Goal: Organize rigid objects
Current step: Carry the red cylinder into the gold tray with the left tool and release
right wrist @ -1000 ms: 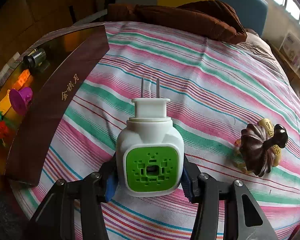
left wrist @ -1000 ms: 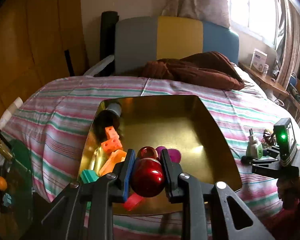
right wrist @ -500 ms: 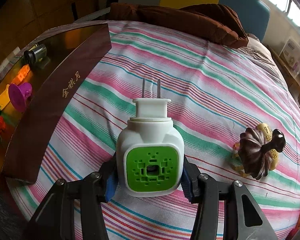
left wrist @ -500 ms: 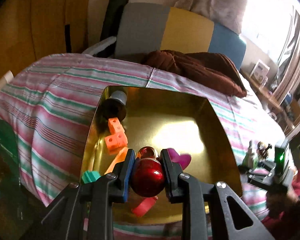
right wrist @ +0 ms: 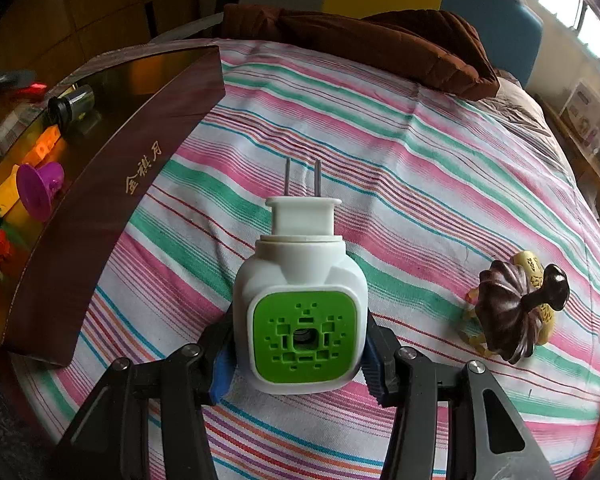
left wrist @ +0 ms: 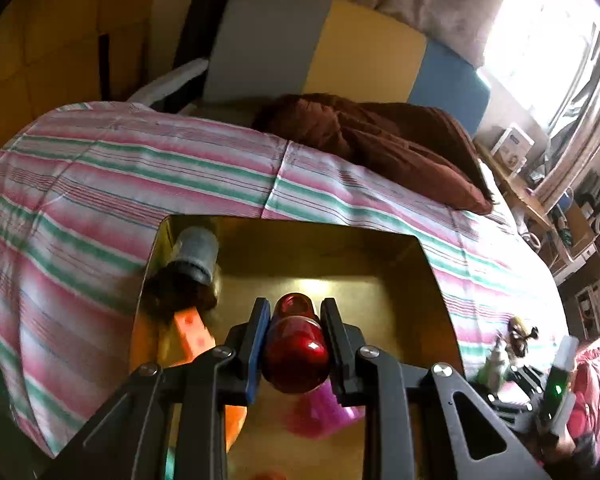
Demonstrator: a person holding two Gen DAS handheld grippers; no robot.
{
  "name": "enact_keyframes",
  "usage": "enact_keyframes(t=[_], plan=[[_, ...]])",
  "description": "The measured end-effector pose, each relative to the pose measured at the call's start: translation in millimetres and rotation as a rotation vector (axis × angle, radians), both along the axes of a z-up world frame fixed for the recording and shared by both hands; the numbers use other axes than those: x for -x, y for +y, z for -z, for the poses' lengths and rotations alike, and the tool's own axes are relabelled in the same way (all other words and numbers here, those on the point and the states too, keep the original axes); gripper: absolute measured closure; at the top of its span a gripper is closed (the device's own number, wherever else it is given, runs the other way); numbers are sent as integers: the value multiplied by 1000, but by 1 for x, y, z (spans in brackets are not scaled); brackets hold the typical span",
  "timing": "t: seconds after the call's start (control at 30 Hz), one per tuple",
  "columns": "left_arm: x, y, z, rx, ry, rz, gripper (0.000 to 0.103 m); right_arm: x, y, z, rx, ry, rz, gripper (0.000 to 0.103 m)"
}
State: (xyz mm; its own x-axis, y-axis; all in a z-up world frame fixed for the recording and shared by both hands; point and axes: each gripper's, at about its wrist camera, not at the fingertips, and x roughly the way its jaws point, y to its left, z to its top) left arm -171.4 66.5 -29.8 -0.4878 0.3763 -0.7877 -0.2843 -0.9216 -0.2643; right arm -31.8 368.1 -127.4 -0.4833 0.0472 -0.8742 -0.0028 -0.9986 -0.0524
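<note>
My left gripper is shut on a shiny red bottle-shaped object and holds it over the gold-lined box. In the box lie a dark jar with a grey cap, orange blocks and a magenta piece. My right gripper is shut on a white plug-in device with a green face, prongs pointing away, above the striped bedsheet. The box, with its brown outer wall, lies to its left.
A dark brown carved ornament on a yellow piece lies on the sheet to the right. A brown blanket lies at the bed's far end. A cluttered desk stands on the right. The striped sheet spreads ahead.
My left gripper has moved forward and lower over the box with the red object still held. My right gripper has barely moved, drawing back slightly.
</note>
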Motion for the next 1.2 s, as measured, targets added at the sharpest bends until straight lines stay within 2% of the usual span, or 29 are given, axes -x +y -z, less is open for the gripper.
enact_keyframes(t=[0.27, 0.33, 0.47, 0.57, 0.73, 0.97, 1.2], plan=[[59, 20, 34, 49, -56, 23, 78, 1, -1, 0, 1, 1, 1, 51], [70, 24, 44, 81, -73, 25, 78, 1, -1, 0, 0, 1, 1, 51], [86, 28, 52, 112, -79, 15, 67, 2, -1, 0, 3, 1, 0, 51], [88, 23, 48, 94, -79, -1, 65, 2, -2, -1, 4, 2, 2, 51], [63, 13, 19, 126, 36, -33, 65, 2, -2, 0, 0, 3, 0, 51], [-17, 8, -16, 205, 177, -34, 65, 5, -3, 1, -14, 7, -2, 51], [-92, 1, -38, 157, 249, -54, 65, 3, -4, 1, -23, 14, 7, 51]])
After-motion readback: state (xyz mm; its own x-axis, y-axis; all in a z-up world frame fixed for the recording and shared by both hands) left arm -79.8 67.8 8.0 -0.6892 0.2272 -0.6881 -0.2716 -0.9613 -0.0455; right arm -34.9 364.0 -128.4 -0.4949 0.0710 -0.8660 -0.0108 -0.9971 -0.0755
